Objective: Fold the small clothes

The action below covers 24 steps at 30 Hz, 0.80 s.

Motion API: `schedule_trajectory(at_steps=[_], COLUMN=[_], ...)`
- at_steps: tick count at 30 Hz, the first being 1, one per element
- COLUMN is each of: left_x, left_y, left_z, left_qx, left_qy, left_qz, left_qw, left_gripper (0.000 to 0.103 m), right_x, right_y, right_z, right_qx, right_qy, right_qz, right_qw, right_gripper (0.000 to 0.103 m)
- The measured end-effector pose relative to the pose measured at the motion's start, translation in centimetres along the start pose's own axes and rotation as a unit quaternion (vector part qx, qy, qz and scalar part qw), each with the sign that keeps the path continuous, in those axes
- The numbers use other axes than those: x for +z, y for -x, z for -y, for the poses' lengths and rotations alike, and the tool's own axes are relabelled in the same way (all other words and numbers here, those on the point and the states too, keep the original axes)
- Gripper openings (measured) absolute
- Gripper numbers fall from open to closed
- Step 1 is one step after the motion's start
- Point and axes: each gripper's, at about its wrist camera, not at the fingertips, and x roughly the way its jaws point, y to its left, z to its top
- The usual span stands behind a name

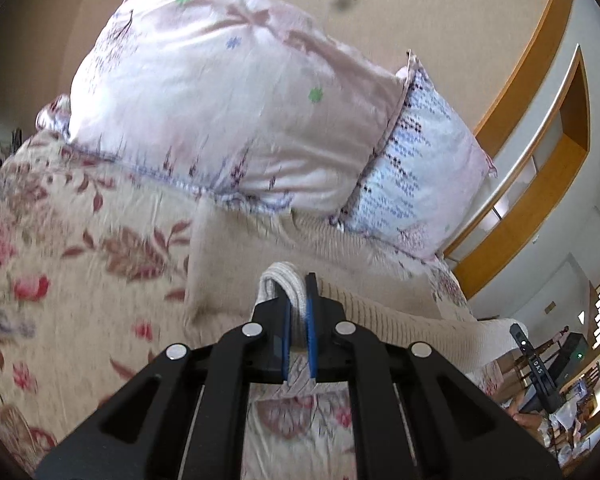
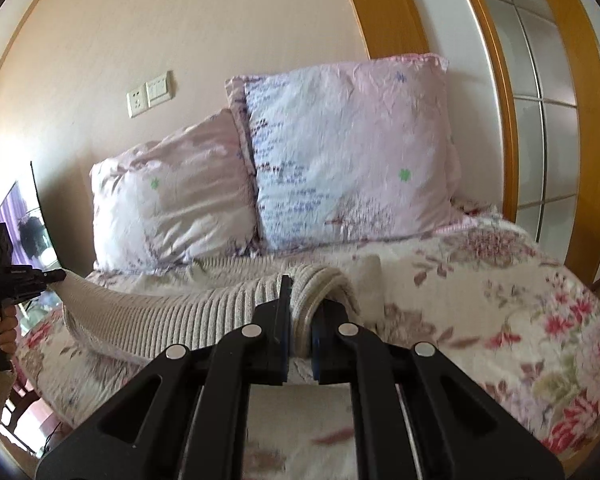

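A cream ribbed knit garment (image 1: 380, 308) is stretched above the floral bed between my two grippers. My left gripper (image 1: 298, 312) is shut on one folded edge of it, which loops over the blue pads. My right gripper (image 2: 300, 312) is shut on the other edge, the knit (image 2: 204, 312) bunched between its fingers. In the right wrist view the left gripper (image 2: 56, 276) shows at far left, pinching the far end of the garment. In the left wrist view the right gripper (image 1: 536, 364) shows at lower right.
Two pink and blue patterned pillows (image 1: 228, 100) (image 2: 352, 160) lean against the beige wall at the bed's head. A floral bedspread (image 1: 60, 240) (image 2: 520, 300) covers the bed. A wooden-framed door (image 2: 540, 120) stands to the right. A screen (image 2: 28, 224) sits at left.
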Motion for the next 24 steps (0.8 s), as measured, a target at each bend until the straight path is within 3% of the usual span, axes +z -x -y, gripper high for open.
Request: schedule_trajectory(at_steps=[8,12,16,19,24], left_x=[5.2,6.5,6.0,5.9,6.1], left_y=[-1.8,-6.7,-12.7,-15.5,-17.8], left_z=[1.3,-1.0,-4.5,-7.1,-8.4], left_qx=[0.006,0.017,0.033,0.031,0.031], left_qy=[-0.015,0.023,0.085,0.135,0.156], left_qz=[0.046,0.018,-0.035,-0.053,-0.056], left_qw=[0.9988,0.9994,0.9952,0.9889,0.9857], left_gripper=[0.006,0.006,0.006,0.006,0.006], right_x=[4.1,3.8,1.0,0.1,-0.1], right_y=[-4.4,-10.7,-17.6,-20.3,-23.6], right_z=[-0.9,1.1,4.1,5.4,6.5], right_qx=[-0.011,-0.019,-0.031,-0.032,-0.044], right_qy=[0.005,-0.057,-0.148,-0.180,-0.205], right_qz=[0.030,-0.035,-0.139,-0.159,-0.182], right_qw=[0.999,0.998,0.979,0.970,0.961], right_gripper=[0.008,0.008,0.008,0.008,0.008])
